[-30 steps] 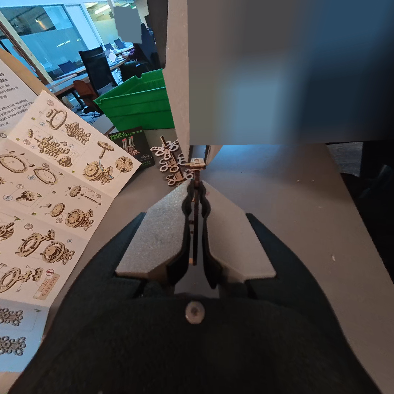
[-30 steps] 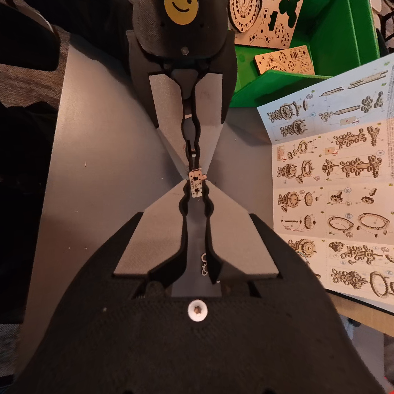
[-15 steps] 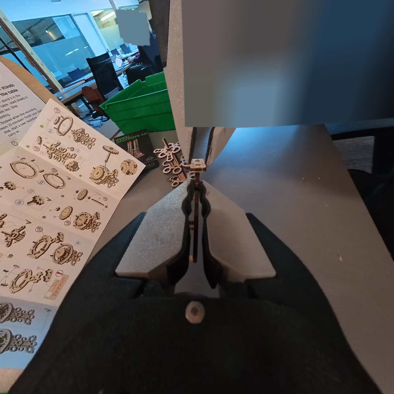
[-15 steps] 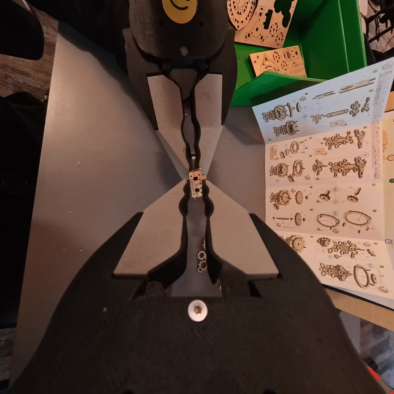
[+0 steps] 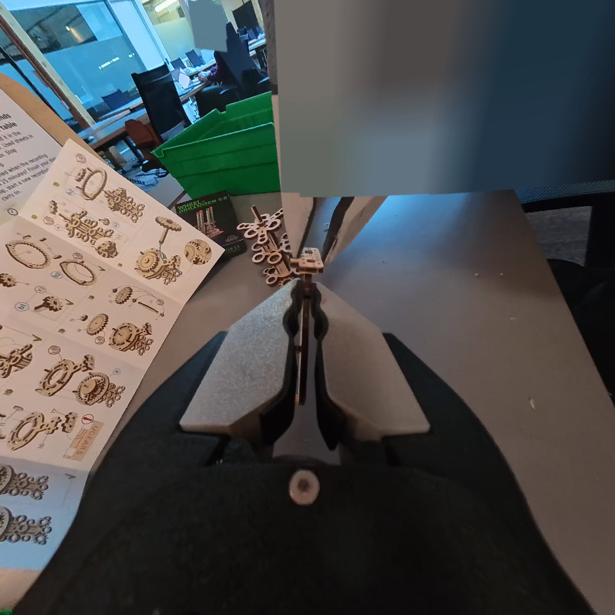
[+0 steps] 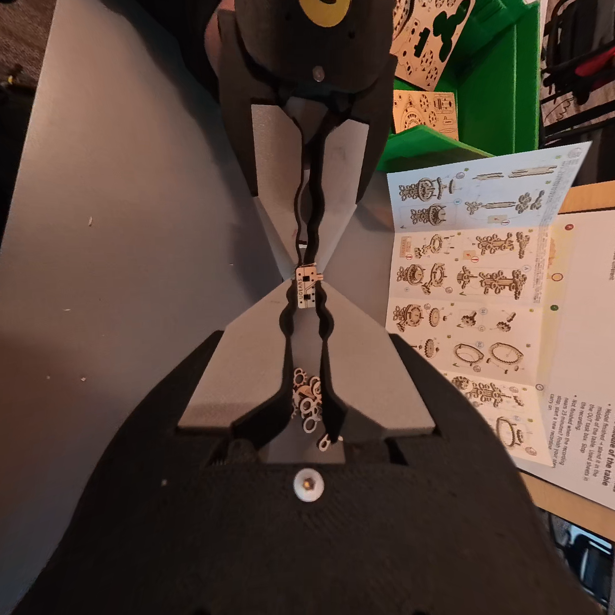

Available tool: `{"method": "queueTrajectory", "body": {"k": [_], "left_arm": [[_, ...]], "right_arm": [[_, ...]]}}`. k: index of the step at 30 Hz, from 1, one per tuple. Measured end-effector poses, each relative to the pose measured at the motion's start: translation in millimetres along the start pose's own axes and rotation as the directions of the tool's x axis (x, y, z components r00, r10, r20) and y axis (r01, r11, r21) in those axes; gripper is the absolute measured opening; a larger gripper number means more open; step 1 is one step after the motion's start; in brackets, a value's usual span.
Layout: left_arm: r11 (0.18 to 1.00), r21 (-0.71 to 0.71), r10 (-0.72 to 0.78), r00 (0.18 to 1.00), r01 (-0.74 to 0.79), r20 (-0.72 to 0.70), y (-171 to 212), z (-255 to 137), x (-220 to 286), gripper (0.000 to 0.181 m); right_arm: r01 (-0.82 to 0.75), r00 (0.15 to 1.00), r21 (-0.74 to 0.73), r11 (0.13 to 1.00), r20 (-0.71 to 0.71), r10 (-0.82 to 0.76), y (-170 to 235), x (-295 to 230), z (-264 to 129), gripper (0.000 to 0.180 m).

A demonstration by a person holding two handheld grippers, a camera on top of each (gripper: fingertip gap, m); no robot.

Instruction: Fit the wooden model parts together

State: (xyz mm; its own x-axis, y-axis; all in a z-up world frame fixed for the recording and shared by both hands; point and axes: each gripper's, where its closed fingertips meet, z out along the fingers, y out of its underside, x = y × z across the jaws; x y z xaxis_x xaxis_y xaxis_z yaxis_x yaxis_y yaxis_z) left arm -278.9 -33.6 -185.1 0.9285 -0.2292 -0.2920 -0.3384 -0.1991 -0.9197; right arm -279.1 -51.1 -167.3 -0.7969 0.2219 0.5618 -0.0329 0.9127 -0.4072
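The left gripper [image 5: 305,286], with grey wedge-shaped fingers on a black body, is closed on a thin dark flat wooden strip [image 5: 302,346] that runs edge-on between its pads and sticks out past the fingertips; at the far end of that strip sits a small pale rectangular wooden block with square holes [image 5: 307,262], and the strip appears to enter the block from below; the right gripper [image 6: 306,293], of the same grey and black make, is clamped on the same small block [image 6: 306,287], its fingertips pressing the block's two sides; the two grippers meet tip to tip above the grey table top [image 5: 466,316], the left gripper [image 6: 307,263] reaching in from the far side in the right wrist view; on the table beneath lies a light wooden shaft assembly with looped ring-shaped petals [image 5: 268,248], visible again between the right gripper's fingers [image 6: 307,399]; a folded white instruction sheet with gear drawings [image 5: 83,299] lies to one side [image 6: 482,299]; near it rests a small black booklet [image 5: 213,221]; a green plastic bin [image 5: 226,159] stands beyond, holding punched pale plywood sheets [image 6: 424,114].
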Motion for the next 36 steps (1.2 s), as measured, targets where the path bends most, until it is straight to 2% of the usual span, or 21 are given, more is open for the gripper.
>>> {"method": "queueTrajectory", "body": {"k": [5,16,23,26,28,33,36], "left_arm": [[1.0,0.015,0.001,1.0,-0.001,0.028,-4.0,-0.3,-1.4,0.0],[0.998,-0.041,-0.039,0.999,0.039,0.008,6.3,5.1,1.3,0.0],[0.958,0.002,-0.284,0.952,0.287,-0.116,3.8,1.3,-4.0,0.0],[0.96,-0.001,-0.277,0.954,0.278,-0.116,5.5,0.0,-5.9,0.0],[0.959,0.0,-0.28,0.952,0.282,-0.125,5.5,-0.9,-6.1,0.0],[0.959,0.003,-0.281,0.949,0.284,-0.141,5.6,-0.7,-4.8,0.0],[0.954,0.003,-0.295,0.944,0.298,-0.146,5.9,-1.2,-6.1,0.0]], "right_arm": [[-0.062,0.997,0.039,0.997,0.039,0.06,-5.8,1.7,0.5,0.007],[-0.02,0.998,-0.045,0.999,0.066,0.023,2.7,-2.9,7.3,0.008],[-0.089,0.991,0.05,0.995,0.106,0.084,-1.0,8.8,10.5,0.007],[-0.121,0.984,0.092,0.988,0.142,0.107,-2.1,10.7,11.5,0.007],[-0.123,0.986,0.111,0.986,0.122,0.11,-1.0,14.3,10.9,0.014],[-0.142,0.983,0.146,0.979,0.135,0.123,0.2,10.7,9.2,0.018],[-0.213,0.97,0.205,0.955,0.16,0.181,-3.2,11.1,1.3,0.02]]}}
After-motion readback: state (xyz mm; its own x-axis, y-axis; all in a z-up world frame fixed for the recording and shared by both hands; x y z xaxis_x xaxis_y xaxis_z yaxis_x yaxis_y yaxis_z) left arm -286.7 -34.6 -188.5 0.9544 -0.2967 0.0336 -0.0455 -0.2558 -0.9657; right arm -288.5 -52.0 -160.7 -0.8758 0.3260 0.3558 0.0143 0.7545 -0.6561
